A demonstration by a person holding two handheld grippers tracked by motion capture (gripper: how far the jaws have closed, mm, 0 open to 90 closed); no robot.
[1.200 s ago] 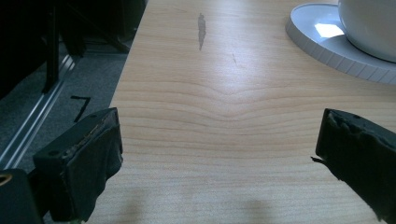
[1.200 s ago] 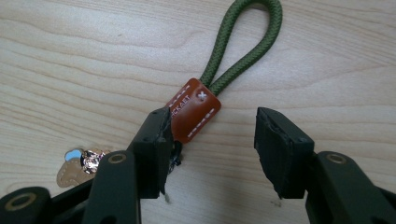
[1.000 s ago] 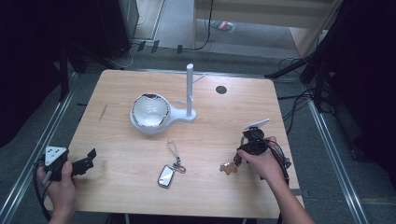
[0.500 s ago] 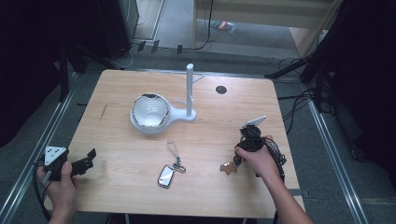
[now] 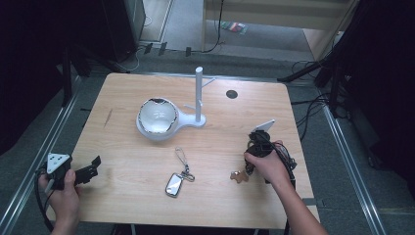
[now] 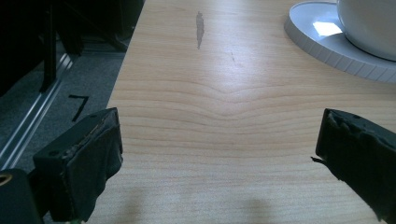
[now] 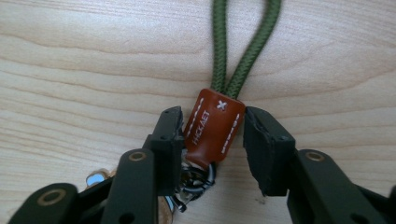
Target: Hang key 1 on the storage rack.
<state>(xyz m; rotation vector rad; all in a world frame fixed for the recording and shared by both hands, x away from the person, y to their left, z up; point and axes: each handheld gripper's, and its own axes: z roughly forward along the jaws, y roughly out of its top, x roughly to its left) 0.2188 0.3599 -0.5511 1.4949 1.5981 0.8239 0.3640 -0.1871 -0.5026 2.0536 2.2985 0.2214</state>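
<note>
A brown leather tab [image 7: 212, 130] on a green cord loop [image 7: 245, 51] lies on the wooden table [image 7: 70, 70], with metal key rings below it. My right gripper [image 7: 212, 135] stands over it with the tab between its jaws. The jaws have just been closing, and both pads now touch the tab's sides. From above, the right gripper [image 5: 243, 172] points down at the brown tab [image 5: 239, 176] near the table's right front. My left gripper [image 5: 90, 169] hovers at the front left corner, open, with bare wood between its jaws [image 6: 219, 154].
A white bowl-shaped stand [image 5: 157, 117] with an upright post [image 5: 199, 93] sits mid-table; its base [image 6: 327, 42] lies ahead of the left gripper. A silver key fob [image 5: 173, 183] with a wire loop [image 5: 182, 155] lies front centre. A dark hole [image 5: 231, 93] marks the back.
The right hand and gripper have shifted very slightly over the brown tab. The left hand has kept still.
</note>
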